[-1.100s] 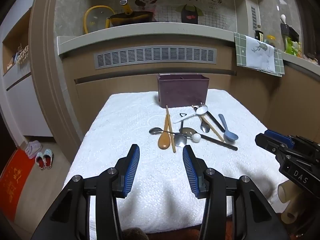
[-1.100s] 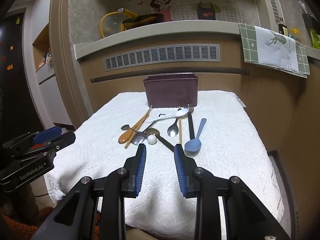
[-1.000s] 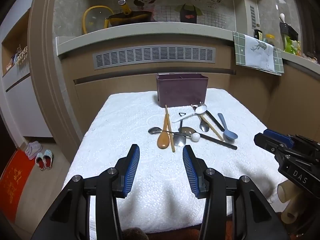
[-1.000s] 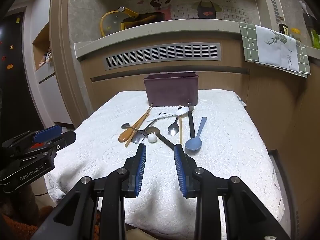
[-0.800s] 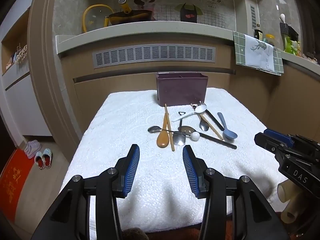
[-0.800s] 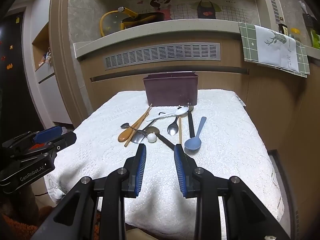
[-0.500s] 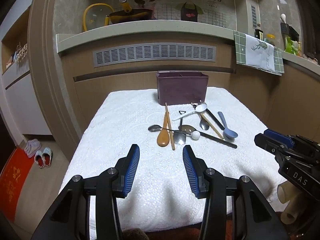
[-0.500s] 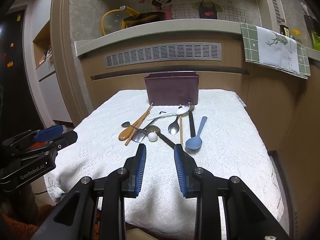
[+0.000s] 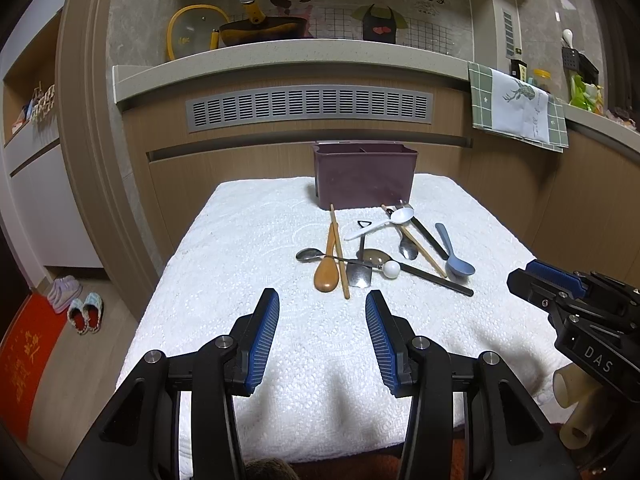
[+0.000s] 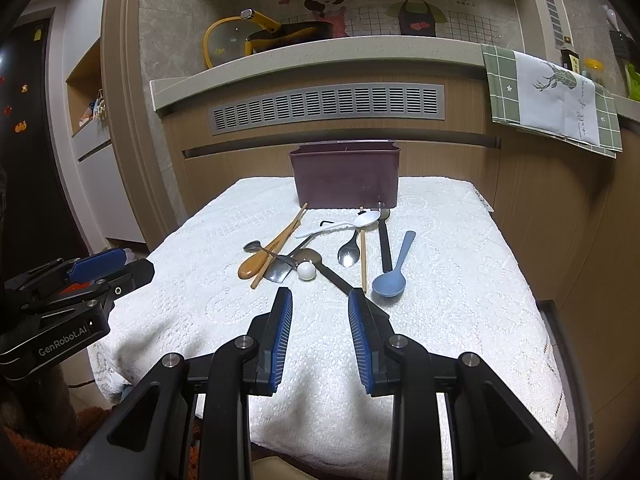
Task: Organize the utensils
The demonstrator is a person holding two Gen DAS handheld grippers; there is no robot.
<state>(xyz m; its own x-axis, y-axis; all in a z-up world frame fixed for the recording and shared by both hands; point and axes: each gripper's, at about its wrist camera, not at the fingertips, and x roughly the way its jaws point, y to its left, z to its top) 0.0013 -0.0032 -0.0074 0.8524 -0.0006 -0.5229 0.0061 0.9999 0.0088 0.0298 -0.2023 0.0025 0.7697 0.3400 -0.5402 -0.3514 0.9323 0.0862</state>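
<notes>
Nothing has moved since the earlier frames: we hold both claws still over the near edge of the white-covered worktop (image 9: pixel 248 248). Our left claw (image 9: pixel 322 336) stands open and empty, and so does our right claw (image 10: pixel 320 334). Just beyond them the utensils lie in a crossed heap. The wooden spoon (image 9: pixel 327 268) points its handle away from us, bowl nearest the left claw; the blue spoon (image 10: pixel 394 270) lies likewise, just right of the right claw and nearer to it. Farthest stands the purple caddy (image 9: pixel 364 176), upright behind the heap.
</notes>
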